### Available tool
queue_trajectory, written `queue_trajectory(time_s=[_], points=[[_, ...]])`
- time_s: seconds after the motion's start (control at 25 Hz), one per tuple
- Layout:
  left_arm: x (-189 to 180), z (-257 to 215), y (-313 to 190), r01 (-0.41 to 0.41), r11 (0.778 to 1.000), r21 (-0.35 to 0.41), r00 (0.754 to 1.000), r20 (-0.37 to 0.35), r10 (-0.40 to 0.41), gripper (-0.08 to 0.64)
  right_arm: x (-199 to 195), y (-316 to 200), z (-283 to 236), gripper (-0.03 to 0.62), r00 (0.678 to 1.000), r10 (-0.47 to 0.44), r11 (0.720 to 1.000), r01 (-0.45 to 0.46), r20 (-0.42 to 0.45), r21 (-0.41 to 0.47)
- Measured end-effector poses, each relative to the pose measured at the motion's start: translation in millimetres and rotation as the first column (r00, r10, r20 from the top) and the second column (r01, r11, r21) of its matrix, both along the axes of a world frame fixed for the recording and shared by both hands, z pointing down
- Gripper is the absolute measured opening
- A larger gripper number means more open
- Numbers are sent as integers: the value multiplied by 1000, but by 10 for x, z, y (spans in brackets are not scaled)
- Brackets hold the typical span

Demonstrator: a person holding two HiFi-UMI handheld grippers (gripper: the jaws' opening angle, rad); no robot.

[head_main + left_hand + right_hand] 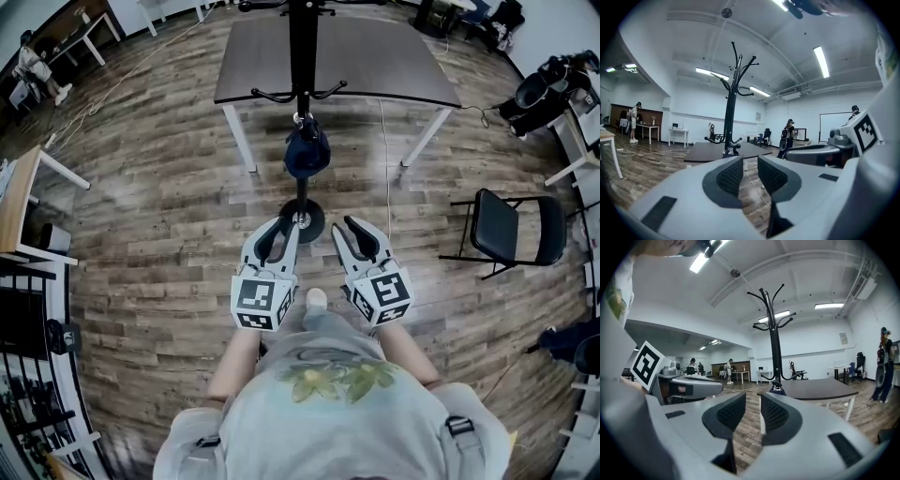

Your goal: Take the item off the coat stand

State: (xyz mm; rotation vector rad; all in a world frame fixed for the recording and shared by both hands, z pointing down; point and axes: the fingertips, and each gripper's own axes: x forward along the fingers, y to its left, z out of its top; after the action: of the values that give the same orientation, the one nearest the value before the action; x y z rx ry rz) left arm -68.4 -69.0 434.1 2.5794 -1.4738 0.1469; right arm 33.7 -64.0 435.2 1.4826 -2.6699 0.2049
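Both grippers: left gripper (pixel 286 228) and right gripper (pixel 344 226) empty, jaws slightly apart; open wider first
Dark blue item (pixel 307 153): hangs low on coat stand (pixel 301 56); lift upward to unhook, don't yank

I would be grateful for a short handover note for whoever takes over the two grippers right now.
Left gripper: jaws apart, nothing between them.
Right gripper: jaws apart, nothing between them.
Coat stand: on the floor straight ahead, in front of the table. A dark blue item hangs from a low hook on it.
Done: nothing; the item is untouched.
Left: reach the item, grip it and lift it off its hook.
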Motion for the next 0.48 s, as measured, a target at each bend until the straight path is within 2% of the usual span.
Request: queue_trajectory(time_s=[0.16,0.48], points=[[11,38,-213,5,1000,4,1000,7,-5,120,36,-206,40,120,1000,-1,1000,1,-10,-8],[82,199,-561,18,1000,-22,999,32,-17,129,161,-567,221,141,999,-16,999,15,-31,-47]])
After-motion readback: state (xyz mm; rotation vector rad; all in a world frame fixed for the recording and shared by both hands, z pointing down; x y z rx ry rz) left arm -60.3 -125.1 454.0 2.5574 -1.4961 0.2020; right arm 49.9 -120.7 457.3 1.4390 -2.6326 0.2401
